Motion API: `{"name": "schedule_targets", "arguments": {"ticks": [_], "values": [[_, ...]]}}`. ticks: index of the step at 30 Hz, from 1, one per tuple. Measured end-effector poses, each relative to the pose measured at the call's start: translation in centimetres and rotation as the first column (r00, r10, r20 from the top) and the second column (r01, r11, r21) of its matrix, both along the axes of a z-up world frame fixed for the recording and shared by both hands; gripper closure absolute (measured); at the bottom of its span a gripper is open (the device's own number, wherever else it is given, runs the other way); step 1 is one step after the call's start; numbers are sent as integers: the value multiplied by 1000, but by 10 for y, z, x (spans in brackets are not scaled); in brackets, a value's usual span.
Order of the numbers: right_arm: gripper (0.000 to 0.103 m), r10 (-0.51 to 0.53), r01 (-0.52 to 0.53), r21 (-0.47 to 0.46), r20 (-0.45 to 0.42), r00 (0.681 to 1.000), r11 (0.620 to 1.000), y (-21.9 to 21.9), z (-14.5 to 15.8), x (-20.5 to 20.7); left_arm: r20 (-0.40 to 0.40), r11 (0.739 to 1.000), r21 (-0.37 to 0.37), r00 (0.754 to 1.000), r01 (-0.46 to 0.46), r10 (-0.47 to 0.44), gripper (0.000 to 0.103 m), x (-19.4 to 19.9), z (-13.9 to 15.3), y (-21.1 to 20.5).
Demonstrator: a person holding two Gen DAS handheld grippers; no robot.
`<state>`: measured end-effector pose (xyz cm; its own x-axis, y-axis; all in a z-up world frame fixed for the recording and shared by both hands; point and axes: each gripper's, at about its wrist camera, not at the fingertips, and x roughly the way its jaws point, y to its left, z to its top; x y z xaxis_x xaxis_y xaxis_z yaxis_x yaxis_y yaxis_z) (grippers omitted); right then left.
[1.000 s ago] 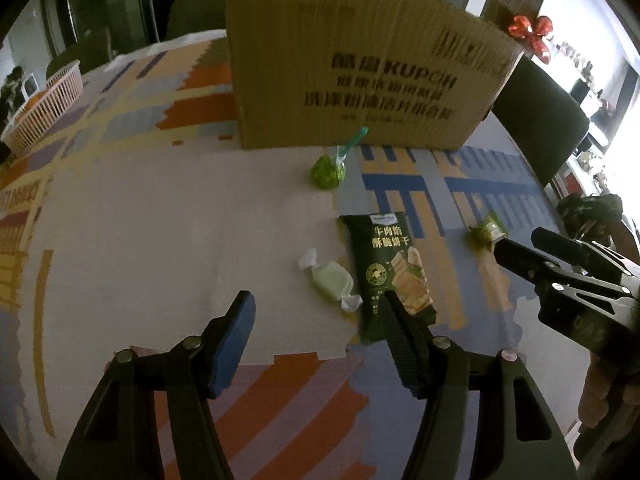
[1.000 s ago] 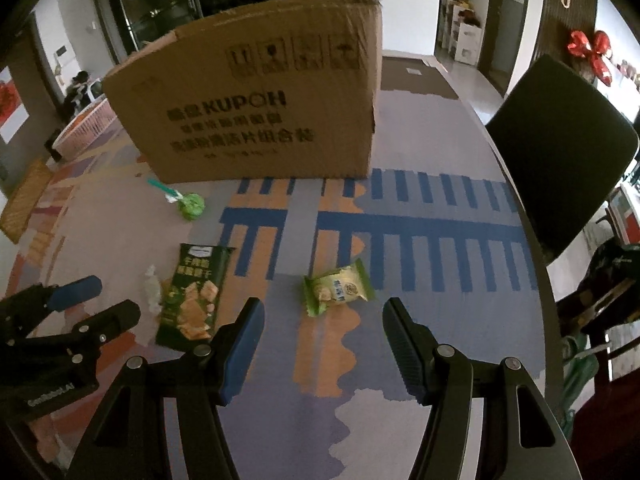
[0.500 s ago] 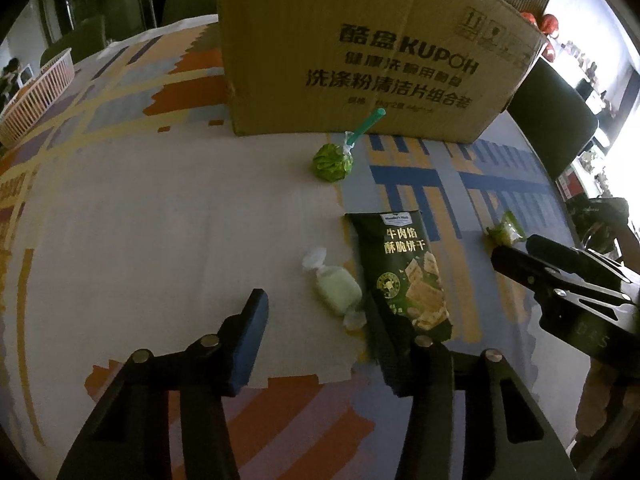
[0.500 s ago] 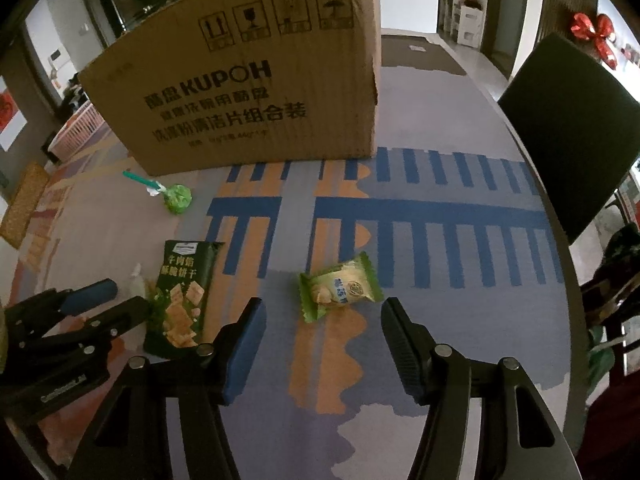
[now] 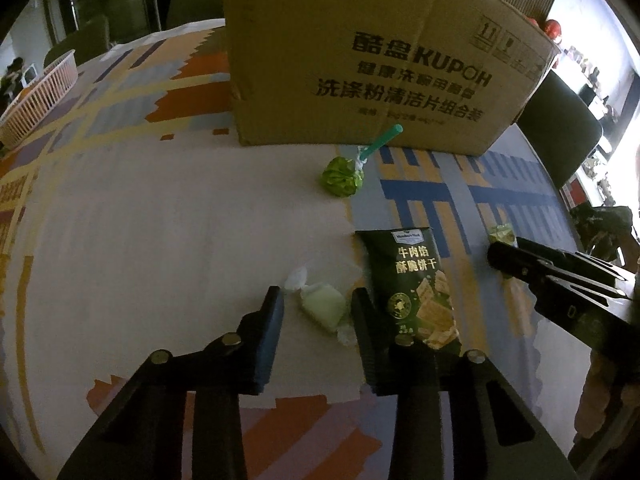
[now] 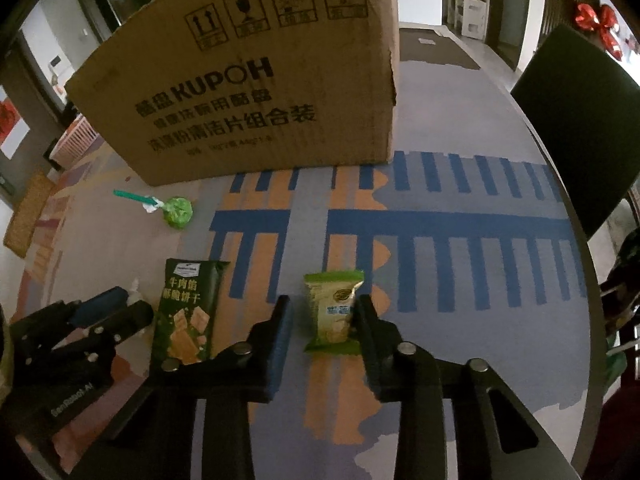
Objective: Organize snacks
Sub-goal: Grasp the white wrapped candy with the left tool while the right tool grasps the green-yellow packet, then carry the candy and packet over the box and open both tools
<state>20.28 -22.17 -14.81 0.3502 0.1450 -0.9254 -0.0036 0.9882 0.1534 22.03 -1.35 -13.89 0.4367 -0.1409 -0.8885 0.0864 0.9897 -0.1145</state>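
Observation:
My left gripper is open, its jaws on either side of a pale green wrapped candy lying on the table. My right gripper is open around a small light-green snack packet; the right jaw touches its edge. A dark green biscuit bag lies between the two, also in the right wrist view. A green lollipop with a teal stick lies near the cardboard box, also in the right wrist view.
The large KUPOH box stands at the back of the patterned tablecloth. A pink basket sits far left. A dark chair stands past the table's right edge.
Both grippers moved forward and down and narrowed: the left now straddles the pale candy, the right now straddles the light-green packet.

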Motion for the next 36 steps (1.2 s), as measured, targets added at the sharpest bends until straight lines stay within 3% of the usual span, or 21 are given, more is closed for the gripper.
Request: {"name": "schedule_targets", "arguments": {"ticks": [2, 11, 23, 36], "values": [[79, 1, -1, -25, 2, 1000, 1000, 1, 0, -1, 4, 1000, 10, 1000, -6, 6, 77, 0, 0, 1], [81, 14, -13, -23, 39, 999, 1000, 6, 12, -7, 21, 1000, -13, 1000, 7, -6, 77, -5, 9, 3], [81, 33, -35, 13, 140, 990, 999, 12, 58, -16, 168, 999, -31, 985, 41, -36, 77, -24, 69, 1], [81, 57, -71, 38, 281, 958, 997, 27, 120, -4, 339, 995, -17, 937, 97, -85, 77, -15, 140, -3]]}}
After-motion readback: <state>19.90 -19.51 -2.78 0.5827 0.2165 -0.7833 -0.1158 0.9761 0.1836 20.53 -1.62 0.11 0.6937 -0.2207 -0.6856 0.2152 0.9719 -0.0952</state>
